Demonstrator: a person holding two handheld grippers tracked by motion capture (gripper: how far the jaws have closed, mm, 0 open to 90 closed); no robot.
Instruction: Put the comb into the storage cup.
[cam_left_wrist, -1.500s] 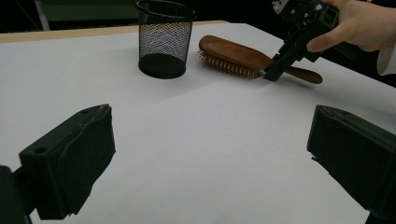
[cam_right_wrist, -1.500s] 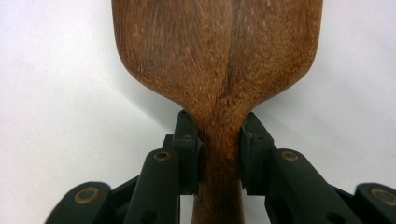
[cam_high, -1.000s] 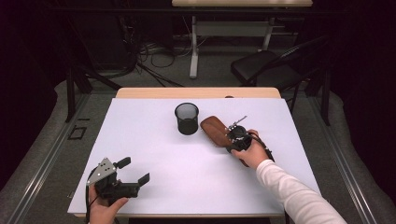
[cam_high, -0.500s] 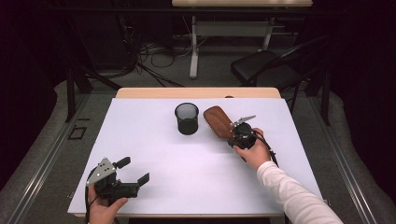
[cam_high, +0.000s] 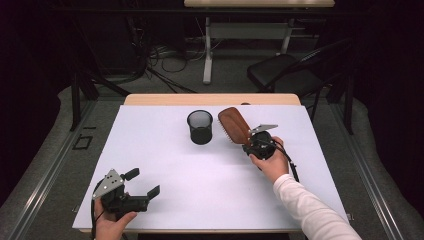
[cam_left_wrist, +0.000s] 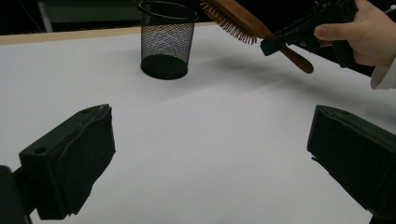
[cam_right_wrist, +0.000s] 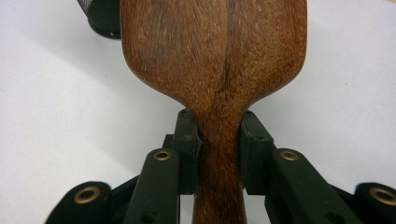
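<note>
White table, dim room. Your right gripper clamped on wooden paddle hairbrush by handle, lifted near far edge beside black mesh cup, probably for dropping in. Left gripper wide open, empty, near front-left corner.

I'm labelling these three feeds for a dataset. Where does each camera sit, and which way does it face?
High view: above the person's side, looking forward and down on the white table; both forearms enter from below.
Left gripper view: on the left hand-held gripper, facing across the table between its open jaws.
Right gripper view: on the right hand-held gripper, looking along the wooden hairbrush it clamps.
Shared: high and left gripper views show the mesh cup and hairbrush.
</note>
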